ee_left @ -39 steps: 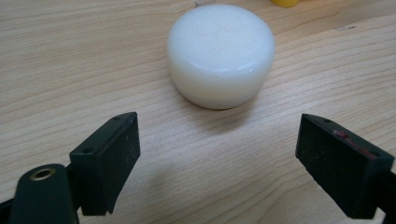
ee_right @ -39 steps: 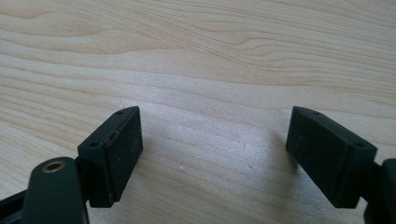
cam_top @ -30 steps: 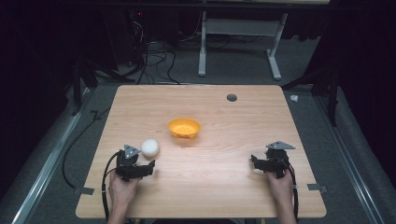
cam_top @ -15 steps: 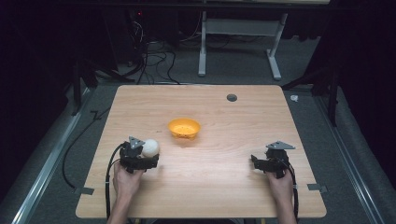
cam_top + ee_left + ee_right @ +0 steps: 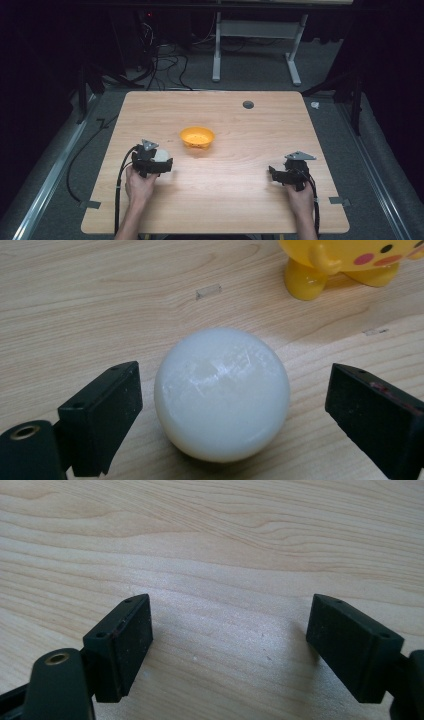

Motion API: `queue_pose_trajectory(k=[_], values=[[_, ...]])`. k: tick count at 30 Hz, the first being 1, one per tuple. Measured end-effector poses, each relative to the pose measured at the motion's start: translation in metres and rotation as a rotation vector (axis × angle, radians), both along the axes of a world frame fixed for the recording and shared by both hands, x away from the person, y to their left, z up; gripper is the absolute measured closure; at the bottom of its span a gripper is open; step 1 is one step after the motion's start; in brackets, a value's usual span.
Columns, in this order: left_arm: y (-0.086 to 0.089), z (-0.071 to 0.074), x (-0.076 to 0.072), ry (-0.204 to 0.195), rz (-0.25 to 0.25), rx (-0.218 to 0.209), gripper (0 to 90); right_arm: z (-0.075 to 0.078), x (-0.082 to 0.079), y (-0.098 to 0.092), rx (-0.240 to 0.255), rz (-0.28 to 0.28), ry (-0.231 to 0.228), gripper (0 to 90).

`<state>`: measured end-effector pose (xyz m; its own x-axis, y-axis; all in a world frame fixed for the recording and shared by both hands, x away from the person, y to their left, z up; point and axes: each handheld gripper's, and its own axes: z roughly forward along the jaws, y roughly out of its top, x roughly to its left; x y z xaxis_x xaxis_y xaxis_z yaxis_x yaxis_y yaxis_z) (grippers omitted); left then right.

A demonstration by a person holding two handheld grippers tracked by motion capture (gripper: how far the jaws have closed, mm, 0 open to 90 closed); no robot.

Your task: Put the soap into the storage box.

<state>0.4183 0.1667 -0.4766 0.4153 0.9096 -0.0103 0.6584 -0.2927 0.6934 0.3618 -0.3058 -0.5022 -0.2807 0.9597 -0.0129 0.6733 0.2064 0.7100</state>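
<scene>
Moved: left gripper (image 5: 161, 161) slid up to the white ball (image 5: 222, 394) since a second ago, jaws just been opening.
Left gripper: spread wide, ball between the jaws, gaps both sides, nothing held.
Ball: resting on the counter (image 5: 240, 200), near the yellow bowl (image 5: 197, 137).
Right gripper (image 5: 227, 645): wide apart, empty, over bare wood.

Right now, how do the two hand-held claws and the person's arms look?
Both the left claw and the right claw are black, each topped by a grey three-cornered plate and trailing a black cable. Their jaws are flat, rectangular black blocks with small screw holes. The forearms are bare, without sleeves.
</scene>
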Motion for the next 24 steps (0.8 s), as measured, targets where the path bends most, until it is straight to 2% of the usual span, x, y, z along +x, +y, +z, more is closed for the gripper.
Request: queue_pose_trajectory(k=[2,5,9,24], values=[[-0.001,-0.003,0.004,0.014,0.003,-0.001,8.7,0.0,0.0,0.0,0.001,0.001,0.0,19.6],[-0.002,-0.005,0.007,0.011,0.012,-0.008,9.6,0.0,0.0,0.0,0.001,0.001,0.0,19.6],[-0.001,-0.01,0.012,0.034,0.021,-0.023,10.4,0.0,0.0,0.0,0.0,0.001,0.0,19.6],[0.001,-0.017,0.017,0.064,0.041,-0.011,15.9,0.0,0.0,0.0,0.0,0.001,0.0,19.5]])
